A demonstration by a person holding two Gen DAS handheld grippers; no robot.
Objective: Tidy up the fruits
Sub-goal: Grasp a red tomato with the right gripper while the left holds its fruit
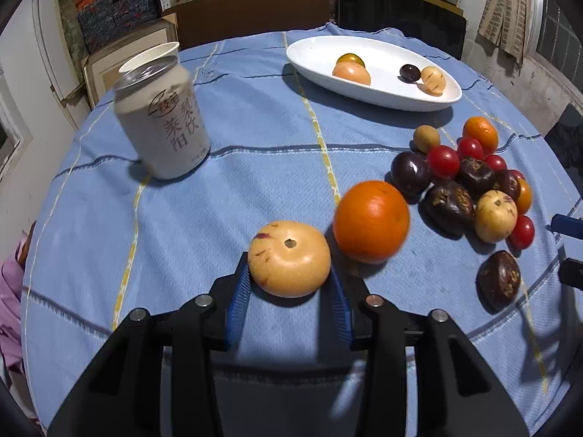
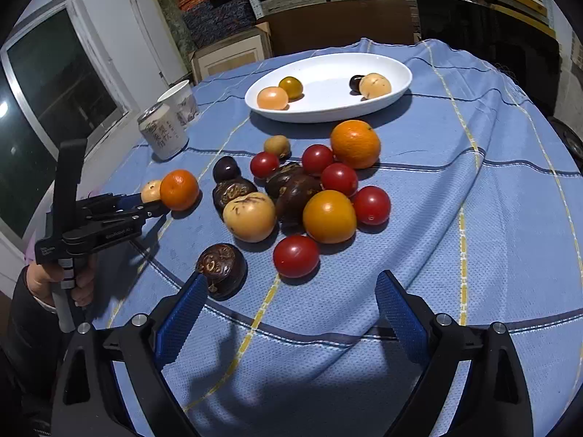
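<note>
- Left gripper (image 1: 289,284): the jaws are clamped on the pale yellow fruit (image 1: 289,258), one blue pad against each side. The fruit sits on the blue cloth (image 1: 218,200) covering the worktop.
- Right gripper (image 2: 291,313): the jaws stand wide apart with nothing between them. A dark wrinkled fruit (image 2: 221,268) lies just beside the left pad.
- Step in hand, as judged: carry the pale yellow fruit to the white oval dish (image 1: 309,62). Hold the grip level through the fruit's widest part, because a rounded, smooth skin can slip. Lift straight up before any sideways travel.
- Nearest obstacle: the large orange (image 1: 371,221) lies just beside the held fruit on its right. A sideways drag would probably set it rolling.
- Further right: the fruit pile (image 1: 470,182) holds red tomatoes, dark fruits and oranges, packed touching. Keep the route well apart from it.
- Far left: a drinks can (image 1: 164,123) stands upright, with a paper cup (image 1: 149,59) behind it. Both are off the direct line to the dish.
- Far end: the dish already carries four small fruits. Its middle section is bare, so that is the best place to set down.
</note>
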